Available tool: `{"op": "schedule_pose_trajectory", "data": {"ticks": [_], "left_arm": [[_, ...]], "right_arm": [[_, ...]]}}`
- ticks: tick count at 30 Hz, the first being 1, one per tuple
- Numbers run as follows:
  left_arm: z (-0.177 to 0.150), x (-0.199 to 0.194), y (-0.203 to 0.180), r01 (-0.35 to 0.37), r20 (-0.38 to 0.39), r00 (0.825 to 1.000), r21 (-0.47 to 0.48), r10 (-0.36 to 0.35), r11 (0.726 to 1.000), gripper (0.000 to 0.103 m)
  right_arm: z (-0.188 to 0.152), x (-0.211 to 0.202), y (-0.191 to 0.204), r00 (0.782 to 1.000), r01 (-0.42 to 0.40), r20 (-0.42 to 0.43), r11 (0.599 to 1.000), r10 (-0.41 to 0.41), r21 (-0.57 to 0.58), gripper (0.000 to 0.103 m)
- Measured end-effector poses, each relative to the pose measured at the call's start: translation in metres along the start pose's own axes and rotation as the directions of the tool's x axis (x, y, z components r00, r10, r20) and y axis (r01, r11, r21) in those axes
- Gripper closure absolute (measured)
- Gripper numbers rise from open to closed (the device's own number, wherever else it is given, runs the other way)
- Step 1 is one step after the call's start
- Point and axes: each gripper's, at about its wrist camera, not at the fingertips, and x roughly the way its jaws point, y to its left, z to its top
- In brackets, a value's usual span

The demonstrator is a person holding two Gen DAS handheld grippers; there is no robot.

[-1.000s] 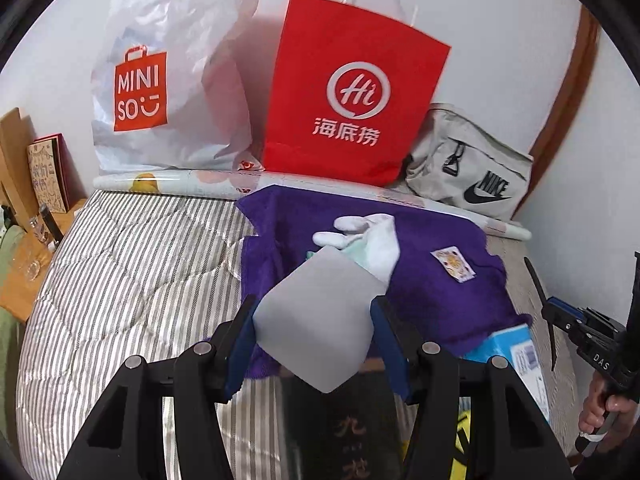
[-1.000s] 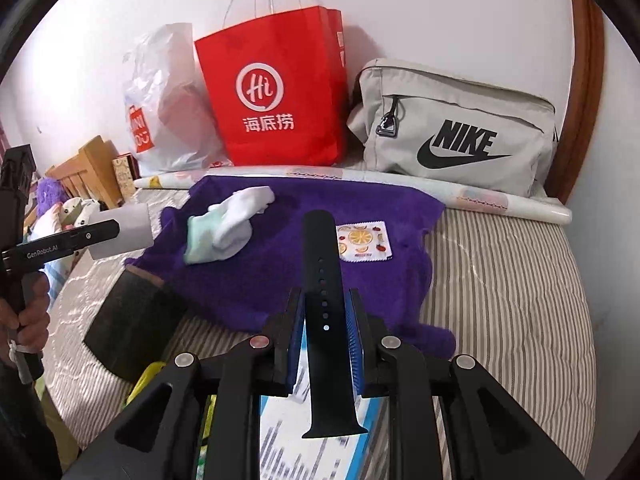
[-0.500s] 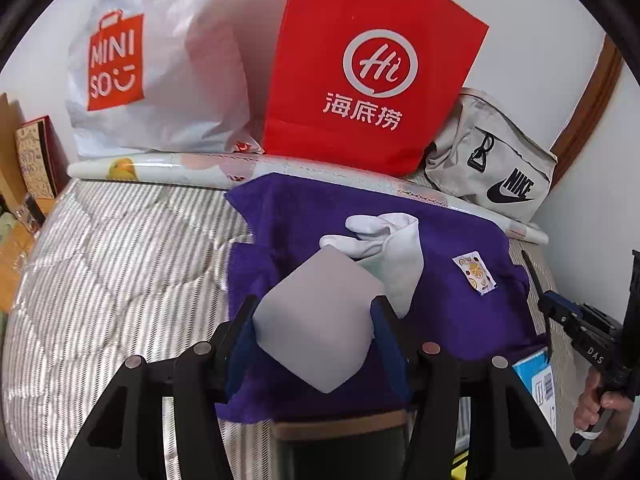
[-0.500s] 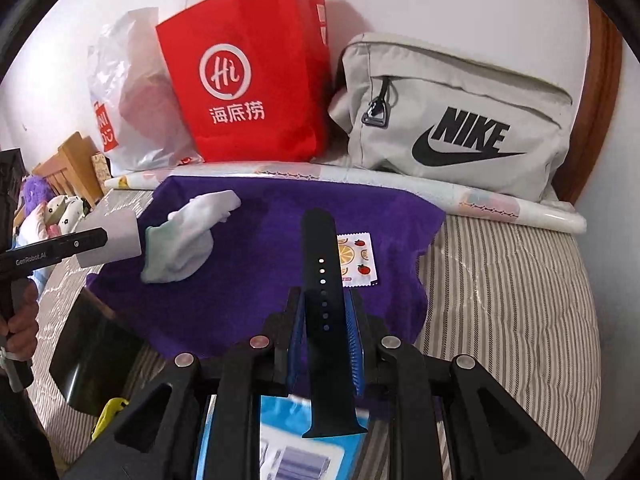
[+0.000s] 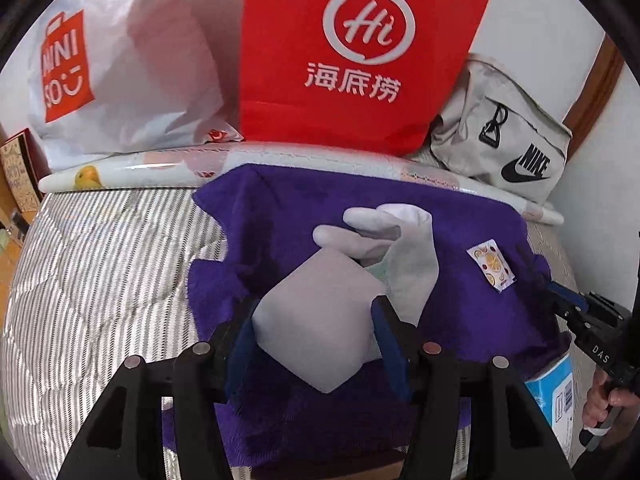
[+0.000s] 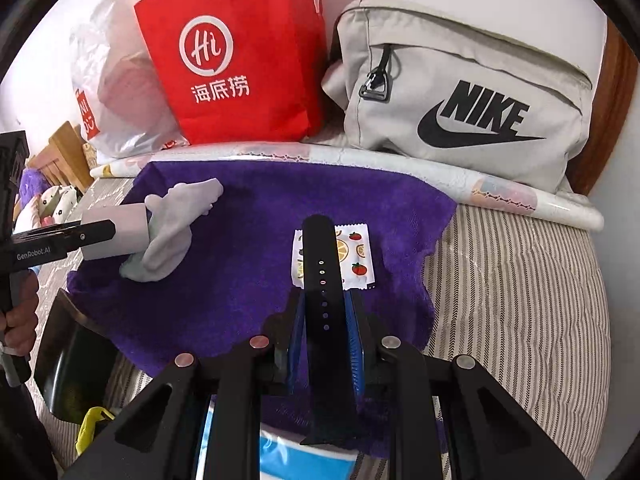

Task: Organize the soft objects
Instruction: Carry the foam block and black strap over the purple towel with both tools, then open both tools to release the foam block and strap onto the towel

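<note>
A purple towel (image 5: 460, 304) (image 6: 248, 264) lies spread on the striped bed. On it lie pale socks (image 5: 400, 248) (image 6: 172, 232) and a small fruit-print packet (image 5: 492, 266) (image 6: 356, 256). My left gripper (image 5: 316, 320) is shut on a grey foam block (image 5: 320, 320), held just above the towel in front of the socks; it shows in the right wrist view (image 6: 116, 232) too. My right gripper (image 6: 324, 320) is shut on a black watch strap (image 6: 322, 280), whose tip overlaps the packet.
A red paper bag (image 5: 360, 56) (image 6: 236, 64), a white Miniso bag (image 5: 120, 72), a grey Nike bag (image 6: 460, 88) (image 5: 504, 136) and a rolled sheet (image 6: 360, 160) line the wall. A blue box (image 5: 556, 396) and a dark box (image 6: 76, 364) sit at the towel's near edge.
Both grippers have moved forward over the purple towel. The foam block now sits close to the socks and the strap's tip now covers part of the packet.
</note>
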Motion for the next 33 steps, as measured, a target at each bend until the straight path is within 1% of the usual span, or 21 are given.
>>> {"op": "schedule_pose_trajectory", "data": {"ticks": [5, 12, 18, 22, 28, 33], "left_arm": [[-0.002, 0.005, 0.002, 0.022, -0.038, 0.999, 0.011, -0.022, 1.0, 0.046], [-0.002, 0.006, 0.005, 0.047, -0.051, 0.998, 0.003, -0.047, 0.999, 0.045], [-0.005, 0.006, 0.003, 0.059, -0.074, 0.996, 0.014, -0.058, 0.998, 0.043], [-0.008, 0.005, 0.004, 0.069, -0.079, 0.995, 0.011, -0.068, 0.998, 0.039], [-0.013, -0.004, 0.005, 0.064, -0.069, 0.996, 0.016, -0.062, 0.998, 0.039], [-0.016, -0.013, 0.009, 0.049, -0.052, 0.997, 0.009, -0.048, 0.999, 0.039]], "right_arm": [[0.002, 0.009, -0.001, 1.0, 0.01, -0.018, 1.0, -0.01, -0.011, 0.082], [0.006, 0.018, -0.003, 0.999, -0.006, -0.038, 1.0, 0.006, 0.003, 0.082], [0.006, 0.026, -0.005, 0.998, 0.002, -0.068, 1.0, -0.002, 0.001, 0.082], [0.005, 0.03, -0.005, 0.997, 0.003, -0.083, 1.0, -0.002, 0.006, 0.082], [0.003, 0.033, -0.006, 0.994, 0.0, -0.106, 1.0, 0.002, 0.015, 0.082], [0.002, 0.025, -0.004, 0.996, 0.008, -0.094, 1.0, -0.008, 0.002, 0.082]]}}
